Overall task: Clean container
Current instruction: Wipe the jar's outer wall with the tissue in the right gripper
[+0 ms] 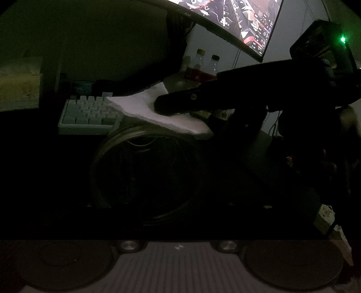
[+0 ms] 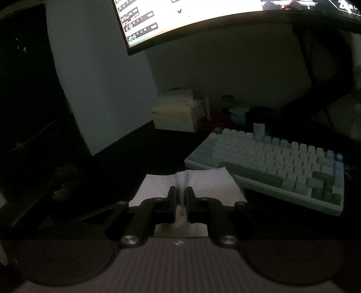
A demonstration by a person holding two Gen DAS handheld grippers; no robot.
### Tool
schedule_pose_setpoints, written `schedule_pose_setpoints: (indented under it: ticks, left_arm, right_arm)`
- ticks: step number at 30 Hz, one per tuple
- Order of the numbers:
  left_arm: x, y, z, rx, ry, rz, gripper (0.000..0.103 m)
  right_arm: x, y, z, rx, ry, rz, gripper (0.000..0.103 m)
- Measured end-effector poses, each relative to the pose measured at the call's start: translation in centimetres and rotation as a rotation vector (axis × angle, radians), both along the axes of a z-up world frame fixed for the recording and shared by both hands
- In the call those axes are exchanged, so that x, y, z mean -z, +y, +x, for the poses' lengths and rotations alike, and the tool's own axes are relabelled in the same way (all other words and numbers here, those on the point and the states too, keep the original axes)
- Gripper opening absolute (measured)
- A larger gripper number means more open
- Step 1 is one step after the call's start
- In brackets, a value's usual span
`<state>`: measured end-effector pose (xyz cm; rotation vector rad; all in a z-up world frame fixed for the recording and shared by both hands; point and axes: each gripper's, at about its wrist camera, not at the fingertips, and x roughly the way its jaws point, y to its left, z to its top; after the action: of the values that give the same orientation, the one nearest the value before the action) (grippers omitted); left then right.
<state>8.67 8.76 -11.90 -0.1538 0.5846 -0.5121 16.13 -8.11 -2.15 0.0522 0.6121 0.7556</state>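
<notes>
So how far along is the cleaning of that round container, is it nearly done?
Done: the right gripper has pinched a white tissue between its fingers. In hand: it holds the tissue at the far rim of the round container, which sits close before the left gripper's camera; its fingers are lost in the dark. Left: wiping the inside. It's too dark to judge how clean it is.

The right gripper [image 2: 180, 196] had its jaws pinched tight on a white paper towel [image 2: 203, 182], which spread ahead of the fingertips and to both sides. Just beyond the towel, to the gripper's right, a pale mechanical keyboard [image 2: 282, 166] lay angled on the dark desk [image 2: 140, 148]. A lit curved monitor [image 2: 203, 15] hung above, far ahead.
</notes>
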Motion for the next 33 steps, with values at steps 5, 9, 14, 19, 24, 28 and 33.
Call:
schedule_pose_setpoints:
  ticks: [5,9,14,19,24,28,33]
  left_arm:
    - [0.0,-0.4,-0.2,-0.008,0.001,-0.003,0.048]
    - [0.0,-0.5,-0.2,-0.007,0.0,-0.002,0.049]
    - [0.0,-0.6,-0.1,-0.007,-0.002,-0.002,0.05]
    - [0.0,-0.5,-0.1,-0.008,-0.002,0.0,0.05]
    - [-0.1,-0.6,-0.1,-0.008,0.0,0.001,0.05]
    - [-0.3,-0.5,0.1,-0.005,0.002,-0.002,0.05]
    - [-0.2,-0.9,-0.1,-0.013,-0.001,0.003,0.05]
  right_arm:
    - [0.0,0.3,-0.2,0.004,-0.013,-0.012,0.011]
    - [0.0,0.5,-0.4,-0.016,0.006,0.014,0.011]
    - [-0.3,0.6,-0.6,-0.075,0.048,0.059,0.011]
    - [-0.2,0.2,0.0,-0.121,0.074,0.081,0.01]
    - [0.0,-0.5,1.2,-0.013,0.041,0.012,0.01]
    - [0.2,-0.8,1.3,0.006,0.042,0.011,0.01]
    - [0.1,-0.5,0.8,-0.011,0.039,0.015,0.01]
